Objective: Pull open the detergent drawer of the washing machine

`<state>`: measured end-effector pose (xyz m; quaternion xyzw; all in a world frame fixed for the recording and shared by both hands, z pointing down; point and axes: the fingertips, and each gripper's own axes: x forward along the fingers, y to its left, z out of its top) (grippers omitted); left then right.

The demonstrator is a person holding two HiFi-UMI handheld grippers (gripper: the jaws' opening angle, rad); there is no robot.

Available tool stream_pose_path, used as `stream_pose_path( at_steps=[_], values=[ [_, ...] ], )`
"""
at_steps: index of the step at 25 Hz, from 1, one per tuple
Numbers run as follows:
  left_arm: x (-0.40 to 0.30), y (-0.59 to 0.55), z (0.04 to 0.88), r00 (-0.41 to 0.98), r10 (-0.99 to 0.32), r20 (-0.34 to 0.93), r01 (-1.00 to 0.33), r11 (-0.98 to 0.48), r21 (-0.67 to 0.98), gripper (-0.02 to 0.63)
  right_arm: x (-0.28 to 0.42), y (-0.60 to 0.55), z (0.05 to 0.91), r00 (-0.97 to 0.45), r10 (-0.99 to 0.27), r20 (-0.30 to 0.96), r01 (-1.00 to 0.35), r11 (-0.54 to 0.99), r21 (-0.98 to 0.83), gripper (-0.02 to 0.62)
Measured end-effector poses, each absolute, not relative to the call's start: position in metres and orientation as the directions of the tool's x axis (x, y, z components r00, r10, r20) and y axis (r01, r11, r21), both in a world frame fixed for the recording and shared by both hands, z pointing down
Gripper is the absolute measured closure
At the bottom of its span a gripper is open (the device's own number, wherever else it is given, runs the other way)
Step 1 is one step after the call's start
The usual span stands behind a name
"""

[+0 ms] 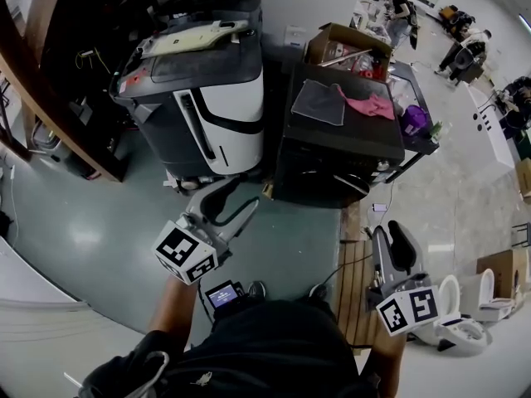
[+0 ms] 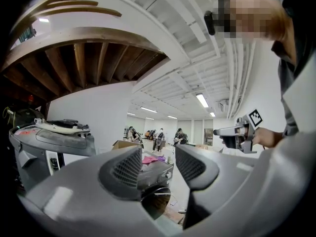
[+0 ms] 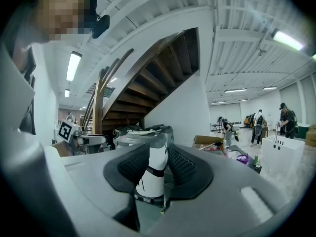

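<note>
Both left gripper (image 1: 236,201), right gripper (image 1: 390,235): fingers (image 2: 126,169) well short of washing machine (image 1: 348,139).

Looking down, I can't find the detergent drawer on the black front-loading washing machine (image 1: 332,152); its front face shrinks to a dark sliver. In the left gripper view my left gripper (image 2: 158,164) covers most of that front. The people (image 1: 465,52) across the room are too small to tell apart.
</note>
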<state>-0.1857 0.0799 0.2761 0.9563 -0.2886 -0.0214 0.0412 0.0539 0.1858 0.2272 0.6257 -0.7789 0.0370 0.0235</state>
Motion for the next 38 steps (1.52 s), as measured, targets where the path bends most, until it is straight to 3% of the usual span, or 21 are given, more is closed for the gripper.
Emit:
stream_pose_path(
  at_steps=[23, 38],
  values=[
    [-0.068, 0.117, 0.278, 0.656, -0.753, 0.049, -0.755, -0.653, 0.069, 0.379, 0.191, 0.143, 0.242, -0.479, -0.876, 0.064, -0.876, 0.472, -0.098, 0.492],
    [-0.020, 0.143, 0.276, 0.583, -0.809, 0.069, -0.812, -0.582, 0.032, 0.379, 0.254, 0.144, 0.242, -0.541, -0.841, 0.029, -0.837, 0.535, -0.116, 0.492]
  ],
)
